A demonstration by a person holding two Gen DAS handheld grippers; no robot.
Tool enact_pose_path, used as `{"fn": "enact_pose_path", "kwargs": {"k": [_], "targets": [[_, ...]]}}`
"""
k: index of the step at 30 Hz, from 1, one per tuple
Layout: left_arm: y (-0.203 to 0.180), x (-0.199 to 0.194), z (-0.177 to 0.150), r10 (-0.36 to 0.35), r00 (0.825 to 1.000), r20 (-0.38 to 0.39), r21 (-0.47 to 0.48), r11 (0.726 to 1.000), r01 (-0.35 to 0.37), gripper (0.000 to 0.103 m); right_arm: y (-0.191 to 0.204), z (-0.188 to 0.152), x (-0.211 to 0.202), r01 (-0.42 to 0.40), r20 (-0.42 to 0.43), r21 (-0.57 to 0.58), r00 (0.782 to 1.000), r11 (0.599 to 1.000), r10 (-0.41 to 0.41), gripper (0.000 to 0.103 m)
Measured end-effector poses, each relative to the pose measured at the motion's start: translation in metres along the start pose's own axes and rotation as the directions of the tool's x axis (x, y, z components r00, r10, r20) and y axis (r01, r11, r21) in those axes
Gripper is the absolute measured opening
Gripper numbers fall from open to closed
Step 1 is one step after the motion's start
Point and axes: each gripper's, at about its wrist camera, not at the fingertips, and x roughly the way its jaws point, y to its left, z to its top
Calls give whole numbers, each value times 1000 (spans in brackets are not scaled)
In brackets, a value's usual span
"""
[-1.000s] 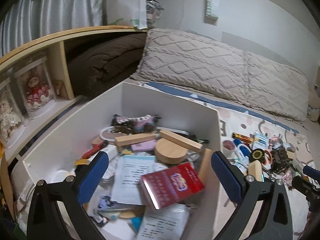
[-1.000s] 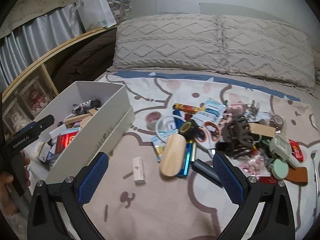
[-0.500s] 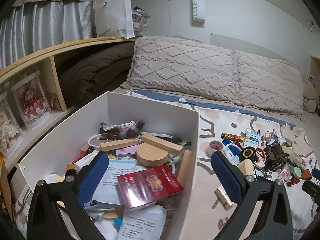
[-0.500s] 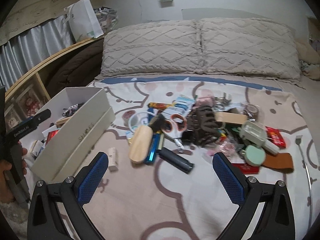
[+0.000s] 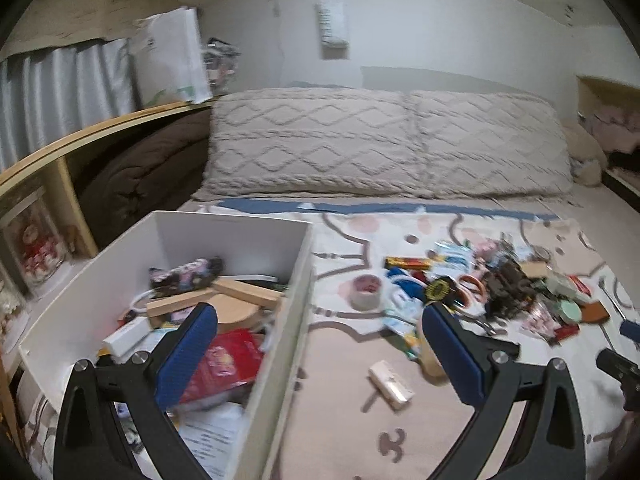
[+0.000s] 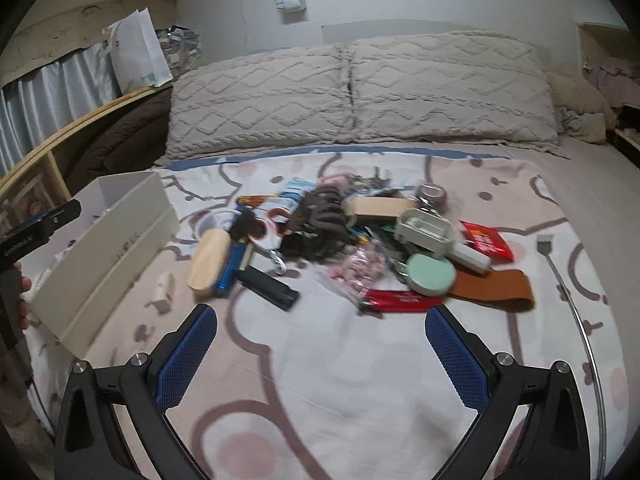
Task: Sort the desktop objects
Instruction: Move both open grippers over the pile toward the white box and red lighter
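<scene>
Your left gripper (image 5: 320, 354) is spread wide with nothing between its blue pads; one finger hangs over the white box (image 5: 294, 308), the other over the bedspread (image 6: 320, 380) beside it. Your right gripper (image 6: 320, 354) is just as wide open and empty, hovering over a bare stretch of the bedspread near its front edge.

The white box sits at the left edge of the bedspread, already holding a red packet (image 5: 224, 368), wooden blocks (image 5: 180, 304), printed papers (image 5: 208, 432) and a dark patterned pouch (image 5: 186, 274).

The rest of the clutter lies in a heap toward the middle of the bedspread, below the pillows (image 6: 360, 92) — well apart from the box. Nearest the box is a small cream block (image 6: 164, 290), lying alone. Next comes a rounded wooden piece (image 6: 208, 258), touching a blue item (image 6: 232, 264), with a black bar (image 6: 266, 286) just in front of them. At the heap's centre sits a brown hair claw (image 6: 324, 220) with orange-handled scissors (image 6: 270, 226) beside it. Toward the right edge you have a mint round case (image 6: 432, 274) resting on a brown leather strap (image 6: 496, 286), a flat red packet (image 6: 400, 300) in front of the case, another red packet (image 6: 486, 242) behind, and a pale green device (image 6: 424, 230) between them.

A long metal rod with a comb-like tip (image 6: 546, 244) lies alone near the right edge.
</scene>
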Motion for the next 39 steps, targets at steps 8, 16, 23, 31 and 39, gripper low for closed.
{"fn": "enact_pose_path", "kwargs": {"k": [8,16,23,31,39], "targets": [[-38,15,-13,-59,996,-62,86,994,64,103,-21,-16,13,2,-43,36,999,999,0,103],[-61,42,-36,-137,975,-175,88,984,154,103,-24,-31,25,23,-89,13,996,1000,-22,103],[-62,69,-54,-196,939,-281,42,975,216,103,-28,-41,30,32,-126,19,992,999,-30,103],[-50,93,-68,-231,907,-353,-33,972,234,103,-31,-48,35,42,-144,29,989,999,-37,103],[-43,107,-75,-247,890,-384,-80,969,234,103,-40,-53,42,46,-179,78,983,996,-31,103]]}}
